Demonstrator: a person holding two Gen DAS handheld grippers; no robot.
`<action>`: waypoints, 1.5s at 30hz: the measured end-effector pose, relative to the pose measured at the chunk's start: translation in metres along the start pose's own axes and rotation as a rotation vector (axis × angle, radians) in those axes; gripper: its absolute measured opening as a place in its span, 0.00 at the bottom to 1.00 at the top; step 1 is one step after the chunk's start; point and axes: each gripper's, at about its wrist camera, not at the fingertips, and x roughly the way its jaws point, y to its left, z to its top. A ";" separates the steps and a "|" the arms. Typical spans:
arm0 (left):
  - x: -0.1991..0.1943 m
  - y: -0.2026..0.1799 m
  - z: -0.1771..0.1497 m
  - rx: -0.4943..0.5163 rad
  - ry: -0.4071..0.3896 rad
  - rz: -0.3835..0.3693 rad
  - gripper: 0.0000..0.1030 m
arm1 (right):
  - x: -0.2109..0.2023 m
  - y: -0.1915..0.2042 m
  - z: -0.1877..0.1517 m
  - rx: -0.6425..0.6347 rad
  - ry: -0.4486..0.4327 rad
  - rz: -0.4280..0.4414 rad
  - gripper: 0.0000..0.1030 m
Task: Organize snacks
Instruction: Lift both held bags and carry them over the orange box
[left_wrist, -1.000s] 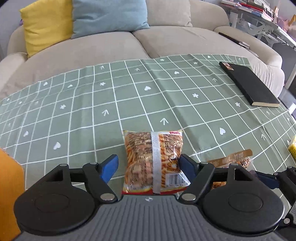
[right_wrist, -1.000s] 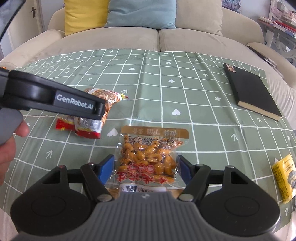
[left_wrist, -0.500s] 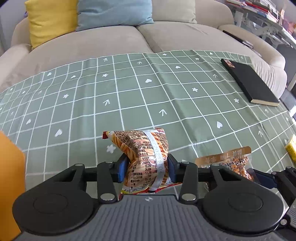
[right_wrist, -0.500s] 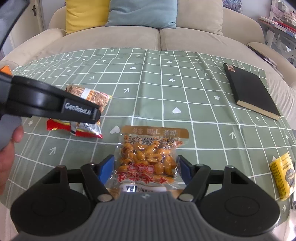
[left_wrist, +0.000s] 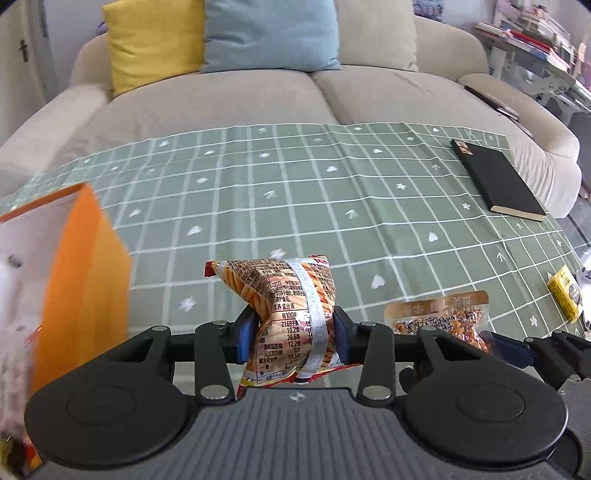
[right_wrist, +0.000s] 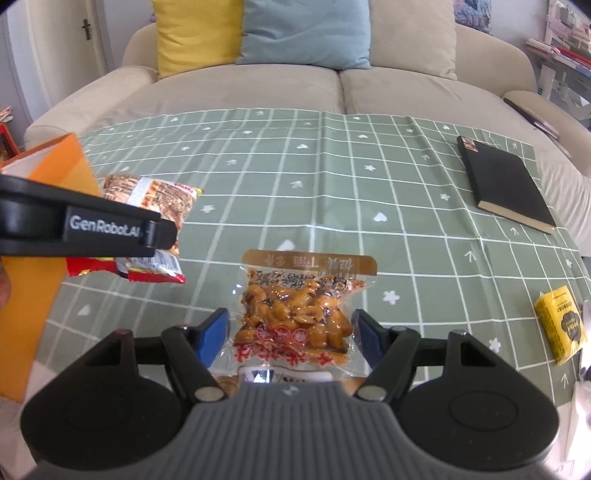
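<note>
Living room, beige fabric sofa (left_wrist: 229, 110) with yellow cushion (left_wrist: 155, 40) and light-blue cushion (left_wrist: 269, 33) sitting behind tabletop covered in green white-gridded tablecloth (left_wrist: 332, 206).

Left gripper (left_wrist: 291, 339) clamping blue-padded fingers (left_wrist: 245, 338) on crinkly orange-and-red snack-stick packet (left_wrist: 291, 314), packet squeezed narrow at the grip and hanging lifted off the cloth, seen in right wrist view (right_wrist: 147, 206) just beside open orange paper bag (right_wrist: 40, 258).

Orange paper bag standing at left edge of tabletop, inside blurred in left wrist view.

Right gripper (right_wrist: 291, 332) sitting spread wide, blue fingers (right_wrist: 212, 330) flanking clear vacuum pouch of glazed brown nuts with gold header strip (right_wrist: 299, 310), not touching it; pouch lying flat on cloth, also showing in left wrist view (left_wrist: 443, 317) just right of the held packet.

Small yellow snack packet (right_wrist: 561, 328) lying near right edge. Black hardcover notebook (right_wrist: 506, 181) lying at far right, well apart from the snacks.
</note>
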 end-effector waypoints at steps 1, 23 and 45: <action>-0.005 0.004 -0.002 -0.010 0.003 0.003 0.45 | -0.004 0.005 -0.001 -0.007 -0.004 0.006 0.68; -0.118 0.124 -0.008 -0.169 -0.143 0.046 0.46 | -0.076 0.122 0.039 -0.211 -0.159 0.169 0.68; -0.066 0.277 0.002 -0.217 0.031 0.100 0.45 | -0.008 0.278 0.107 -0.607 -0.063 0.363 0.68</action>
